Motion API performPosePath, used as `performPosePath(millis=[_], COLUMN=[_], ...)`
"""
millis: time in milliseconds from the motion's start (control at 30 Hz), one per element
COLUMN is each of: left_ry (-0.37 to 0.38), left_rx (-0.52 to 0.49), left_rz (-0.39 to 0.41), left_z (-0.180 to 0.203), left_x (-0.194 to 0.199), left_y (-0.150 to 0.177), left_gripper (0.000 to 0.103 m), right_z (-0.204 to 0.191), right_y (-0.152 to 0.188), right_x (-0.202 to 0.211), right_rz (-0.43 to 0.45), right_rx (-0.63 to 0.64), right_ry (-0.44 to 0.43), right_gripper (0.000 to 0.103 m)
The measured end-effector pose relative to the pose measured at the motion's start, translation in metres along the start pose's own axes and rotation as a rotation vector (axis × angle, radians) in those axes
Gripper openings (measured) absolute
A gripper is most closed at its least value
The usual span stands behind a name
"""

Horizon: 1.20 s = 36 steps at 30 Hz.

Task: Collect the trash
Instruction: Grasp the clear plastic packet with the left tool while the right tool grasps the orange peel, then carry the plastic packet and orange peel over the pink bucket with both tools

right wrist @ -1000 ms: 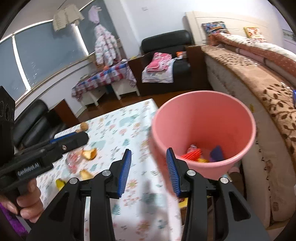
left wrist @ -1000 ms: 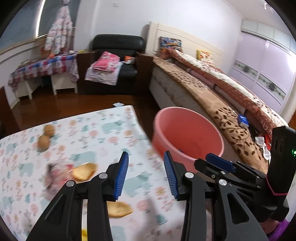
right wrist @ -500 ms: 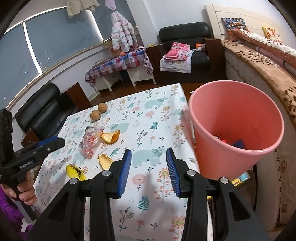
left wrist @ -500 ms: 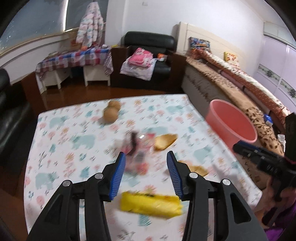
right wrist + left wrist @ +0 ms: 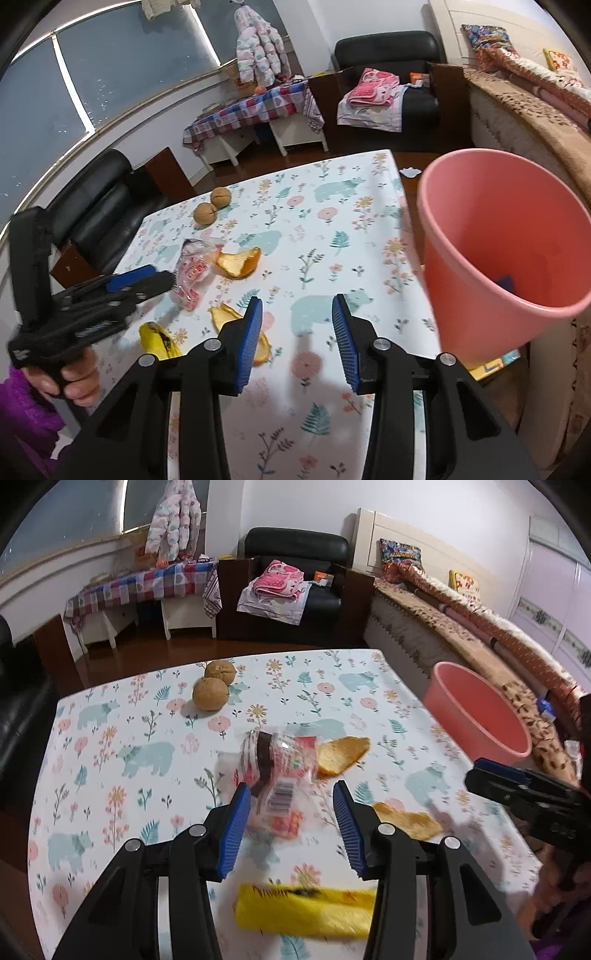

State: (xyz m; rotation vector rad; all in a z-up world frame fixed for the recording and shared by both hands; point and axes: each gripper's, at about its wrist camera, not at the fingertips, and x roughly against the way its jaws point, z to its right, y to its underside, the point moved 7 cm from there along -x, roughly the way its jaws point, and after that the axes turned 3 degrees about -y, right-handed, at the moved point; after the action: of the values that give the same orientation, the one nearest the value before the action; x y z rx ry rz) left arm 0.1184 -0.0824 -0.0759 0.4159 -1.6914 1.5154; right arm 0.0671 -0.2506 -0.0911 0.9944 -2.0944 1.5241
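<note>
The left tool point(image 5: 291, 827) is being held apart over the surface point(image 5: 110, 746), nothing gripped; its jaws have just been opening. A crumpled wrapper point(image 5: 277, 771) is lying mid-frame between them. The right tool point(image 5: 297, 339) is being kept apart, empty. The pink bin point(image 5: 498, 251) is being seen at right.

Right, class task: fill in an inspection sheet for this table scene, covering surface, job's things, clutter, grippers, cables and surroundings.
Surface: table under a floral bear-print cloth.
Job's things: crumpled plastic wrapper; two orange peels; yellow wrapper; pink bin at the table's edge, blue scrap inside.
Clutter: two walnuts, touching.
Grippers: left gripper open, jaws just widened, astride the plastic wrapper's near end; right gripper open, nothing between.
Cables: nothing seen.
Surroundings: black armchair with clothes, bed, hanging jacket.
</note>
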Motion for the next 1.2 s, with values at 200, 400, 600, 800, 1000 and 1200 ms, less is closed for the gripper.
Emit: performPosePath(millis=[200, 400, 600, 800, 1000, 1200], left_ry=[-0.03, -0.012, 0.012, 0.025, 0.022, 0.023], left_rx=[-0.013, 0.023, 0.08, 0.126, 0.158, 0.177], left_rz=[-0.028, -0.015, 0.001, 0.036, 0.049, 0.054], left_z=[-0.005, -0.018, -0.03, -0.041, -0.049, -0.051], left_x=[-0.023, -0.023, -0.015, 0.0, 0.008, 0.014], left_y=[-0.001, -0.001, 0.0, -0.001, -0.001, -0.001], left_gripper=[0.042, 0.017, 0.015, 0.014, 0.014, 0.014], right_z=[-0.01, -0.022, -0.034, -0.035, -0.034, -0.03], right_y=[-0.01, -0.023, -0.027, -0.026, -0.022, -0.024], right_x=[-0.021, -0.047, -0.076, -0.096, -0.106, -0.088], right_rz=[-0.039, -0.068, -0.112, -0.162, -0.189, -0.135], right_rx=[-0.02, -0.031, -0.02, -0.02, -0.034, -0.049], right_ry=[-0.066, -0.102, -0.098, -0.07, -0.056, -0.056], right_gripper=[0.04, 0.04, 0.04, 0.04, 0.009, 0.006])
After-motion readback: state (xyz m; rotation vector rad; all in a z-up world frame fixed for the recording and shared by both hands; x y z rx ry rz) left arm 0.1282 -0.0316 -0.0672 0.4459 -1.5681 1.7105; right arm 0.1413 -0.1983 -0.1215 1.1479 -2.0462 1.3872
